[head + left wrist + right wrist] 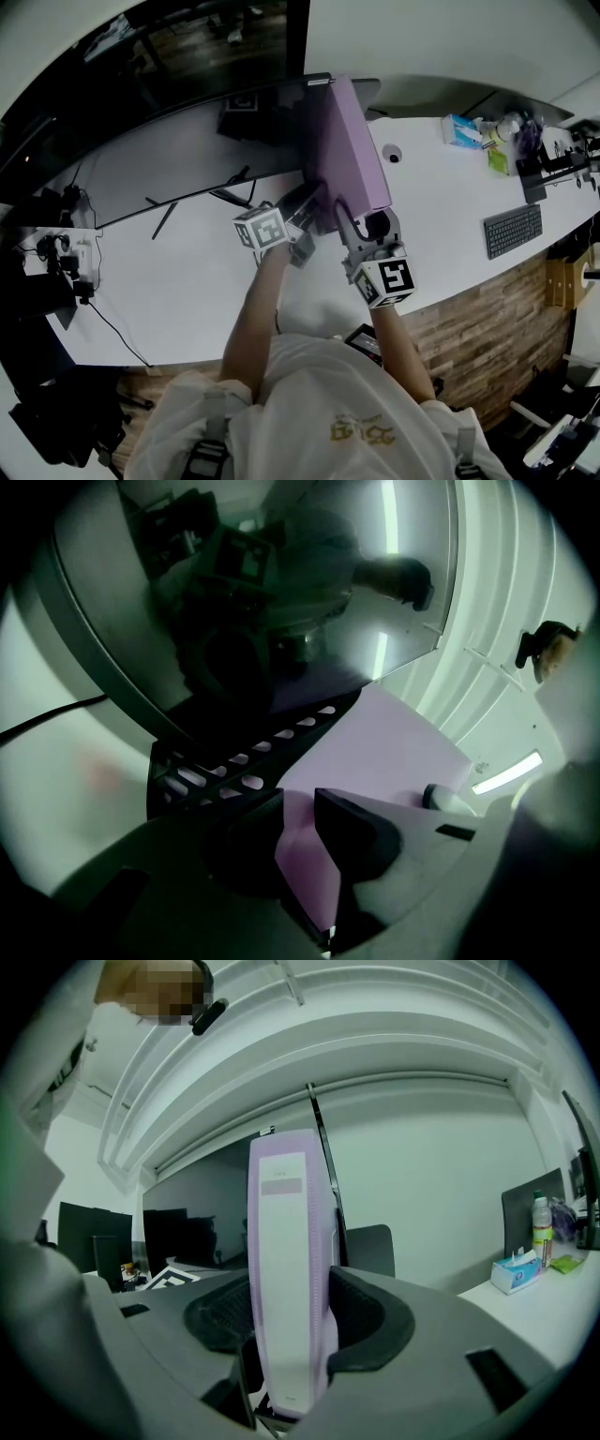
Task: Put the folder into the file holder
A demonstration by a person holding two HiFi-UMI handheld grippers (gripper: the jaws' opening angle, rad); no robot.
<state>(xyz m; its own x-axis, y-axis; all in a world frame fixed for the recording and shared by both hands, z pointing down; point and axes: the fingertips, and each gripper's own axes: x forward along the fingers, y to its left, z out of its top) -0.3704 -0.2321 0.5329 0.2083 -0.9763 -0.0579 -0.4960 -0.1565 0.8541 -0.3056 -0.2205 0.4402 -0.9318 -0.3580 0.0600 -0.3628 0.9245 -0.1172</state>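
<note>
Folder [344, 150] stood on edge over the desk [187, 281], held at its near end by both grippers, spine toward the person & long axis running away toward the monitor [178, 141]. Right gripper [358, 223] was clamped across the spine: in the right gripper view its jaws stood fairly wide, pads pressed on both sides of the upright purple spine, low down on it. Left gripper [305, 236] gripped sth much thinner, jaws nearly together w/ 1 purple panel edge filling the gap, so it also had the folder. Relation that mattered: the file holder [234, 761] lay just beyond & left of the left gripper's jaws, its slotted black wall right at the folder's lower edge; touching or just apart, couldn't tell. The left hand was thus the nearer 1 to the holder. Judging by that, the next move prob. needed the folder kept upright, lined up w/ the slot & eased in rather than pushed sideways. Head view showed both grips & the folder's full length, but the holder was mostly hidden behind folder & left gripper. Only the left gripper view gave slotted wall vs folder edge. Right gripper view gave the spine's uprightness, plus a tissue box [517, 1272] & bottle [540, 1227] well apart at right, but no holder.
</note>
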